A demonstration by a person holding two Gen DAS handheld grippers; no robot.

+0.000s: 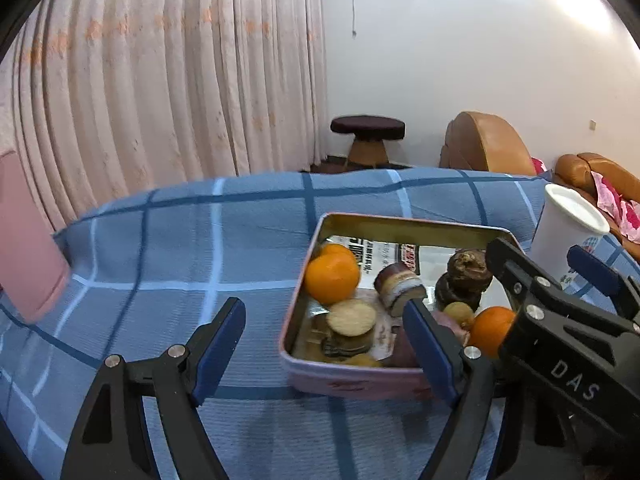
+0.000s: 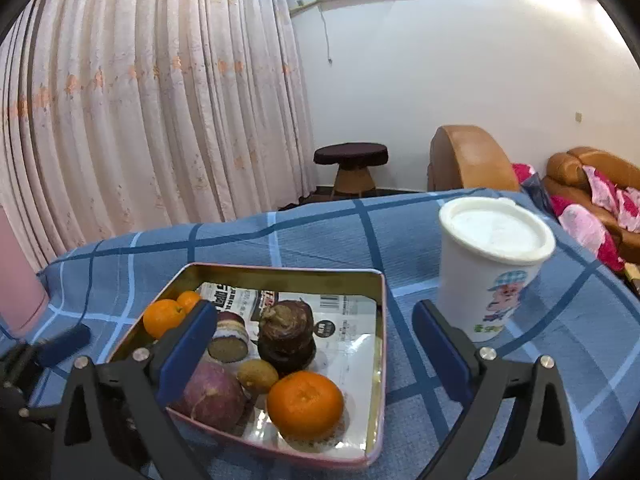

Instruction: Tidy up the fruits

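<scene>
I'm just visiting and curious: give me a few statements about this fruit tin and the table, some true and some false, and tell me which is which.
1. The tin holds more than one orange fruit. True: one orange lies at the near edge, and others sit at the far left.
2. The white cup stands inside the tin. False: it stands on the blue checked cloth, to the right of the tin.
3. The right gripper is clamped on an orange. False: it is open and holds nothing.
4. The left gripper is open. True.
5. The tin is lined with printed paper. True.
</scene>
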